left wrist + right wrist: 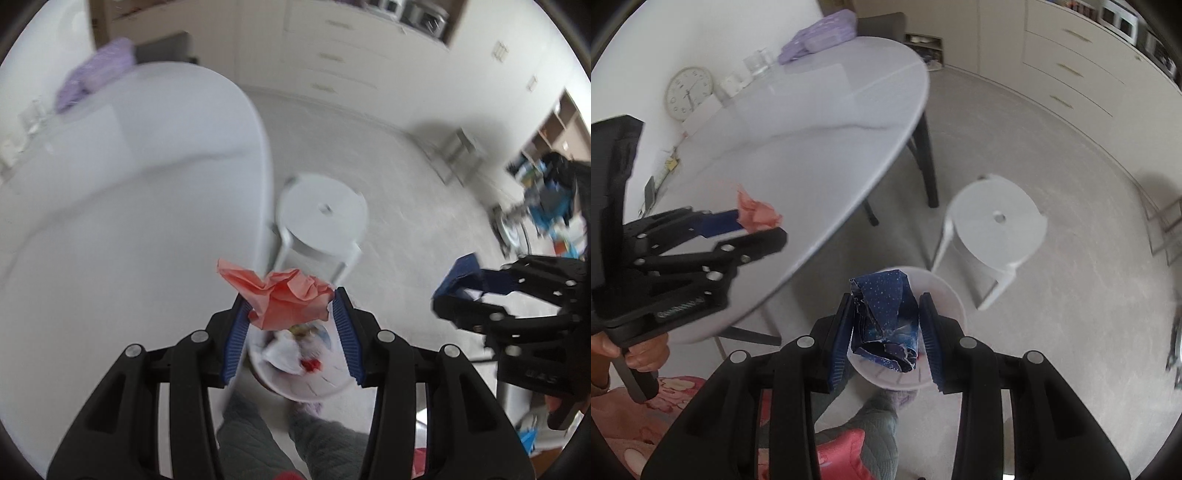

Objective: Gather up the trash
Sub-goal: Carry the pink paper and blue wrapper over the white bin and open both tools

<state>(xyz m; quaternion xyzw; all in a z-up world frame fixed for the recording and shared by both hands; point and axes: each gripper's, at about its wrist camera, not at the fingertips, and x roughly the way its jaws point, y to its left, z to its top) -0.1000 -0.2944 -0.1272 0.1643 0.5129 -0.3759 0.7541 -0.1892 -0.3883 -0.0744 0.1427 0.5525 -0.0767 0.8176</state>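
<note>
A: What is sitting beneath both tools?
B: A white bin, holding scraps, is lying below and just beyond the fingers, beside the desk.
A: And the loads?
B: The left hand-held gripper is clamping crumpled pink paper; the right hand-held gripper is pinching folded blue paper, both tilting downward over it.

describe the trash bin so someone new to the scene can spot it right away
Start at the big white oval table; on the grey carpet off its near edge stands a white round stool. The trash bin sits just nearer than the stool: a white round open-topped tub, the only one holding crumpled scraps, under both grippers.
</note>
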